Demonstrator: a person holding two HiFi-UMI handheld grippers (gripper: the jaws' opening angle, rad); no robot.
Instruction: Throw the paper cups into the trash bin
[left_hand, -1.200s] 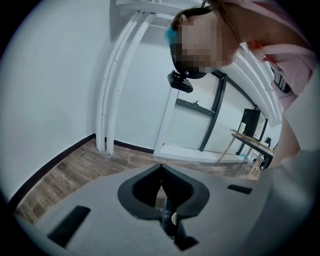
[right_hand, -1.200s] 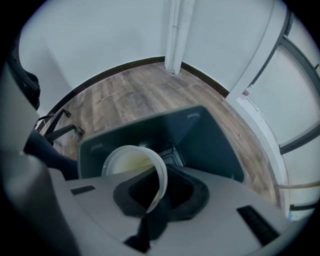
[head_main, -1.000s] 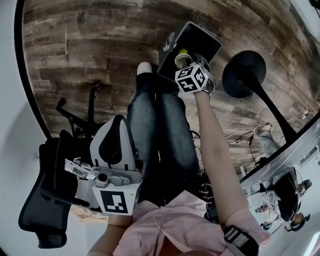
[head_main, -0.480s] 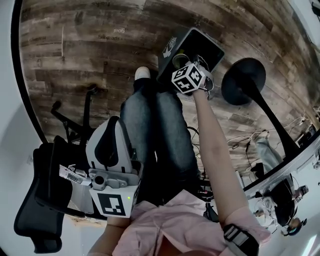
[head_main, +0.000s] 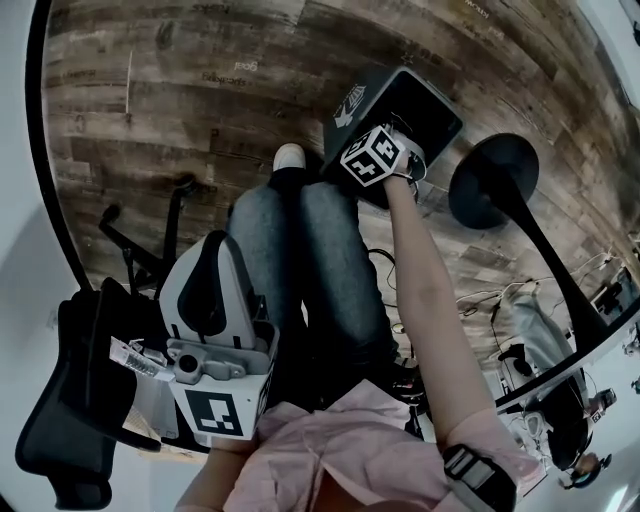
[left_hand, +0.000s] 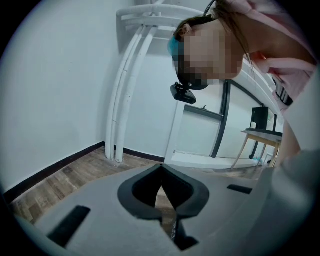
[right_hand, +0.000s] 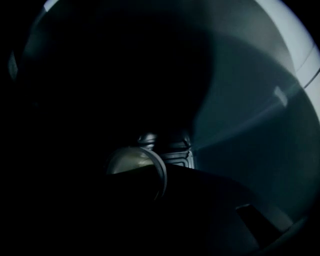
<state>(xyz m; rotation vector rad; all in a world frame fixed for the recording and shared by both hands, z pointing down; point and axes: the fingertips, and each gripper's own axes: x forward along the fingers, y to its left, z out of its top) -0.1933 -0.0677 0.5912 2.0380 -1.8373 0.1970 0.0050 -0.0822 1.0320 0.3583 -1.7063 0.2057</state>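
Note:
A black square trash bin (head_main: 432, 98) stands on the wood floor by the person's feet. My right gripper (head_main: 376, 152) reaches down into its mouth, and the marker cube hides the jaw tips in the head view. The right gripper view is dark inside the bin, with the bin wall (right_hand: 250, 100) lit at the right. There the round rim of a paper cup (right_hand: 136, 161) shows between the jaws, and my right gripper (right_hand: 150, 172) is shut on it. My left gripper (head_main: 218, 252) hangs low at the left, shut and empty, far from the bin; its tips (left_hand: 161, 171) meet.
A black office chair (head_main: 85, 400) stands at the lower left. A round black table base (head_main: 495, 180) sits just right of the bin. The person's jeans legs (head_main: 320, 260) and white shoe (head_main: 290, 157) are beside the bin. White pipes (left_hand: 125, 90) run up the wall.
My right gripper has gone further over the bin's mouth. The cup, seen beyond the cube before, is now hidden behind it in the head view. The left gripper has barely shifted.

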